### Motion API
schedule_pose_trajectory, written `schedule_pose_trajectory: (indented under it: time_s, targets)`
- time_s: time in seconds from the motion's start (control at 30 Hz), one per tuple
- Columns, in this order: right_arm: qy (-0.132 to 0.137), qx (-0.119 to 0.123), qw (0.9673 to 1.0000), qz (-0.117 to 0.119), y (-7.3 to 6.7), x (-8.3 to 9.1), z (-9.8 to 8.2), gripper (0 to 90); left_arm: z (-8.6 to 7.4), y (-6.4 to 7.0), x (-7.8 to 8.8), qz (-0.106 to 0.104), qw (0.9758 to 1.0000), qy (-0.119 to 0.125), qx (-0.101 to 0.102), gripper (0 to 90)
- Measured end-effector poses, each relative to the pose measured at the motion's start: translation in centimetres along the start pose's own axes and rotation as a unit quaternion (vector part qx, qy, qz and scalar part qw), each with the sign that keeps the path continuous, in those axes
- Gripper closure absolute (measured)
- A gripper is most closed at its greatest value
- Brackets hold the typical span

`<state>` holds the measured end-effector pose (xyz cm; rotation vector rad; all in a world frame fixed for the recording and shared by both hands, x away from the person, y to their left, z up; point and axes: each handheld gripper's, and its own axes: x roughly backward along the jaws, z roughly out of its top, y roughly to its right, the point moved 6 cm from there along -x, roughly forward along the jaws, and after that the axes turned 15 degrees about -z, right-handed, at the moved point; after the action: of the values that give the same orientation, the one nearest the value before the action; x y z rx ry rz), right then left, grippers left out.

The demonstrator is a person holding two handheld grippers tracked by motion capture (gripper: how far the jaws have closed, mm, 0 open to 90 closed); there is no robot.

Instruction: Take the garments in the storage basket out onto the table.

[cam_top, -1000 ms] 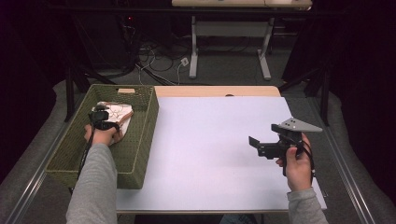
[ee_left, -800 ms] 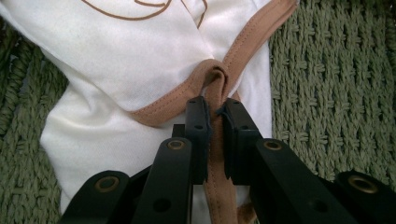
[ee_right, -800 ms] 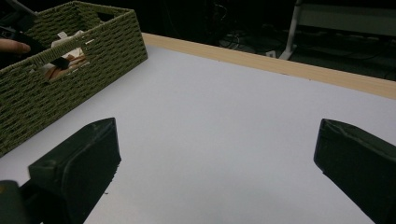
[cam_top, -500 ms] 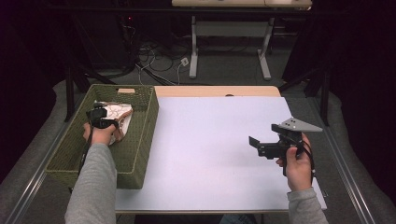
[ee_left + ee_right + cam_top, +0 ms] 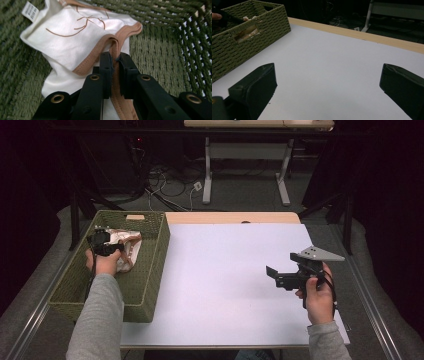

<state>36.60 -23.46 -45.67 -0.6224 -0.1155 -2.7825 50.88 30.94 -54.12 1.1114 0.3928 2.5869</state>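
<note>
A white cloth with tan trim (image 5: pixel 75 40) lies inside the green woven basket (image 5: pixel 150 270) at the table's left. My left gripper (image 5: pixel 114 62) reaches down into the basket and is shut on the cloth's tan edge band, which rises in a fold between the pads. From above, the same gripper (image 5: pixel 102 245) sits over the cloth (image 5: pixel 127 247) in the basket's far half. My right gripper (image 5: pixel 277 277) hovers over the white table at the right, its jaws wide open with nothing between them (image 5: pixel 327 82).
The white tabletop (image 5: pixel 225 270) spreads between basket and right hand, with a wooden strip (image 5: pixel 230 217) along its far edge. The basket wall has a handle slot (image 5: pixel 247 32). Beyond the table are desk legs and cables on the floor.
</note>
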Motion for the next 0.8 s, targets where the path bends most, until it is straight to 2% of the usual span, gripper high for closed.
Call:
schedule_pose_trajectory:
  time_s: [0.3,0.47,0.5,0.53,0.8]
  targets:
    - [-0.001,0.0,1.0,-0.001,0.0,0.0,0.0,0.6,0.7,0.3,1.4,-0.003,0.9993,0.036,-0.009,82.2]
    - [-0.006,0.002,1.0,-0.001,0.0,-0.2,-0.1,0.7,1.2,0.5,2.3,-0.011,0.9977,0.066,-0.009,82.2]
    - [-0.005,0.004,1.0,-0.001,-0.1,-0.2,-0.1,0.7,1.3,0.6,2.5,-0.013,0.9977,0.066,-0.01,82.2]
    - [-0.005,0.004,1.0,-0.001,-0.1,-0.2,-0.1,0.7,1.4,0.7,2.5,-0.013,0.9969,0.076,-0.009,82.2]
    - [-0.004,0.002,1.0,-0.005,0.2,-0.1,-0.1,0.7,1.9,1.6,3.6,-0.026,0.9944,0.099,-0.024,82.2]
